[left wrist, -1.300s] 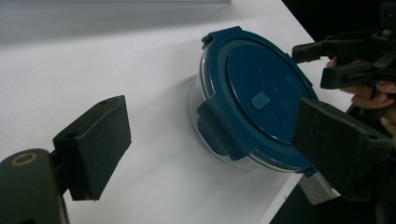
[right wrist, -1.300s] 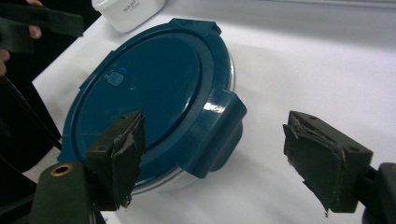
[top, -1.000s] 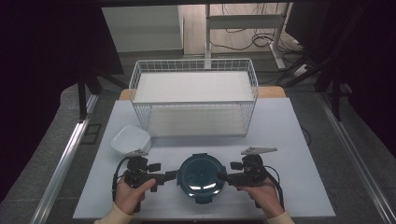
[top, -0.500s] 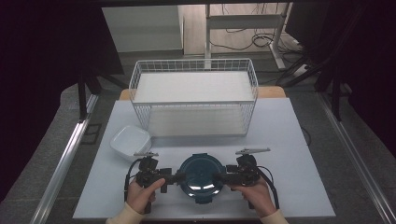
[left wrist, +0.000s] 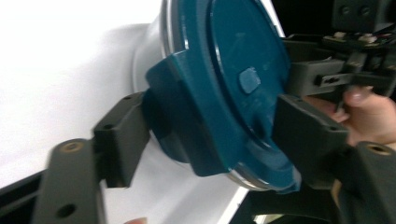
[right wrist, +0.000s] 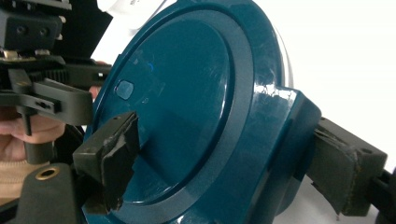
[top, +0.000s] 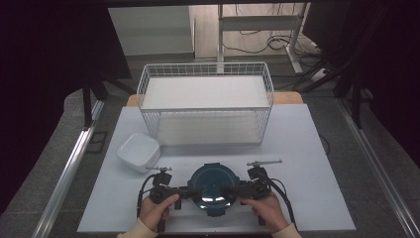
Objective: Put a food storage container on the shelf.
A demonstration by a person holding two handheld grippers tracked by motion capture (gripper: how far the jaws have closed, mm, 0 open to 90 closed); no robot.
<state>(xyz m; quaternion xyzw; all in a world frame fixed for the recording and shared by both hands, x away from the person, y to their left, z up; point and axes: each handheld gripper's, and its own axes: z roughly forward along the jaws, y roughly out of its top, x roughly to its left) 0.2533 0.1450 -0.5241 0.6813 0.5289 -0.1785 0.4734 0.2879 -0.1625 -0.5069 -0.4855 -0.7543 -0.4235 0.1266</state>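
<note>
A round container with a dark teal lid (top: 213,187) sits at the near centre of the white table (top: 307,163), between the two hands. The lid (left wrist: 233,88) has a flat central disc, a raised outer ring, and a small rounded tab near the disc middle. A clear rim shows under the lid edge. Blocky teal latch flaps project from the lid's rim on its left and right sides, and another at its near edge.

The left gripper (top: 185,191) reaches the container from the left. In the left gripper view its jaws are clamped on the container: one black jaw presses the latch flap (left wrist: 180,116) on the outer side, the other lies on the lid top near the rim. The left hand (top: 156,209) holds this gripper at the near edge of the table.

The right gripper (top: 233,189) reaches it from the right. In the right gripper view one jaw pad lies on the lid (right wrist: 187,107) disc and the other presses the outer face of the latch flap (right wrist: 285,140), so this gripper is also closed on the container. The right hand (top: 265,208) holds it.

Whether the container's base rests on the table or is slightly raised cannot be told from the high view.

A white square lidded box (top: 138,151) lies to the left and farther off, well apart from the container. A white wire basket (top: 205,109) stands across the far half of the table, its long side facing the person.
</note>
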